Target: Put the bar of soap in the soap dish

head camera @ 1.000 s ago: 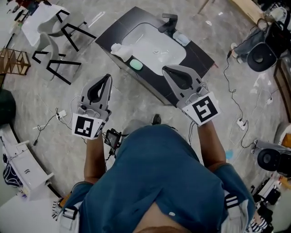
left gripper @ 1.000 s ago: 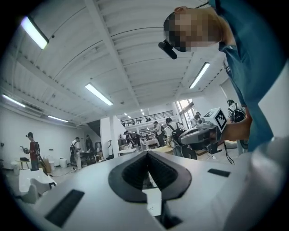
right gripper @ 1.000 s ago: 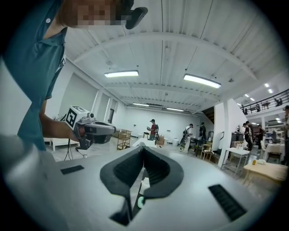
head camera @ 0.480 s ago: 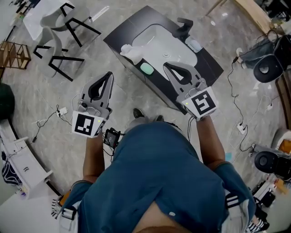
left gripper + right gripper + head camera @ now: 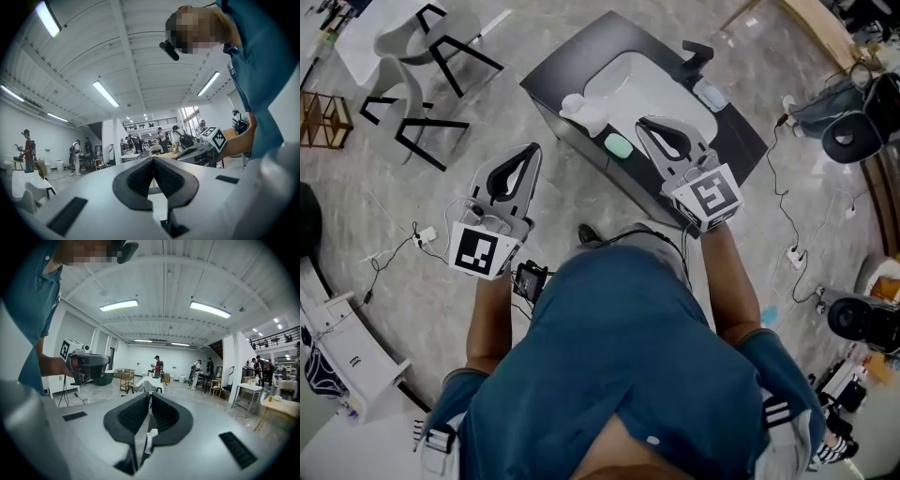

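In the head view a pale green bar of soap (image 5: 619,145) lies on the front edge of a black counter (image 5: 741,141) with a white basin (image 5: 652,94). A white lumpy holder (image 5: 579,106) sits at the basin's left. A pale blue oblong thing (image 5: 710,96) lies by the black faucet (image 5: 698,52); which of the two is the soap dish I cannot tell. My right gripper (image 5: 643,122) (image 5: 150,394) is shut and empty, its tips over the counter just right of the soap. My left gripper (image 5: 532,150) (image 5: 153,159) is shut and empty over the floor, left of the counter.
White chairs with black legs (image 5: 412,66) stand at the far left. Cables and a plug strip (image 5: 422,234) lie on the floor by my left gripper. Black round equipment (image 5: 853,136) and more cables sit to the right. Both gripper views show only the hall and distant people.
The person has stepped toward the counter. Both grippers have moved forward with them; the right one now reaches over the counter's front edge beside the soap. Both stay shut.
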{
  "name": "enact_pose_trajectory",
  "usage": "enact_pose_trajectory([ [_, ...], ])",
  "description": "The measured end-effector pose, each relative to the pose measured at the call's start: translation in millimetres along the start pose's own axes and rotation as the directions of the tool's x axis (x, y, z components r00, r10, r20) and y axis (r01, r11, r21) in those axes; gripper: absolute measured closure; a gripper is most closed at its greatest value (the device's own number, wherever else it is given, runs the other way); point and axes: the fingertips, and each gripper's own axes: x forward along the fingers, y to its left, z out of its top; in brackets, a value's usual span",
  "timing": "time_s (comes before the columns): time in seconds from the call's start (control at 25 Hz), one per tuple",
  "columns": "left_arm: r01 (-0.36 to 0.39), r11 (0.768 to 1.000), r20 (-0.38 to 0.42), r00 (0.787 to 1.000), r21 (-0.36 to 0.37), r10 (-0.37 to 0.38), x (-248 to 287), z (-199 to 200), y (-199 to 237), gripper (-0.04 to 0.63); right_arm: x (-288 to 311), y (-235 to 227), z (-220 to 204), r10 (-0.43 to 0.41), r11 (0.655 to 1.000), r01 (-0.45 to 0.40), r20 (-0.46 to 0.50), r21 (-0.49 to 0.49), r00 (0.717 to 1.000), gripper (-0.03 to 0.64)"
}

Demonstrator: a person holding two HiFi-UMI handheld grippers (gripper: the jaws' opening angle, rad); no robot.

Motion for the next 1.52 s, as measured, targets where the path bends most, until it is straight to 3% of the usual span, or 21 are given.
enact_pose_trajectory([
  [0.36,-0.032,0.999,-0.022,0.999,-0.024,0.032,-2,-20,30,0.592,47,0,-52,0.061,0.996,-0.055,-0.093,0.064,0.994,0.597],
  [0.48,-0.047,0.998,-0.031,0.998,-0.034,0.046,-4,-23,40,0.592,61,2,-71,0.090,0.993,-0.079,-0.131,0.086,0.987,0.535],
  [0.88,-0.058,0.997,-0.068,0.996,-0.050,0.054,2,-42,63,0.592,94,-4,-138,0.111,0.989,-0.082,-0.248,0.124,0.962,0.423],
  [1.08,-0.068,0.996,-0.087,0.994,-0.061,0.062,3,-52,72,0.592,107,-2,-182,0.134,0.986,-0.092,-0.327,0.139,0.935,0.349],
  [1.28,-0.078,0.994,-0.105,0.992,-0.070,0.071,4,-60,80,0.592,115,0,-226,0.156,0.984,-0.106,-0.404,0.143,0.901,0.318],
  [1.52,-0.095,0.992,-0.130,0.988,-0.079,0.084,2,-69,90,0.592,122,6,-280,0.179,0.982,-0.125,-0.503,0.140,0.846,0.267],
])
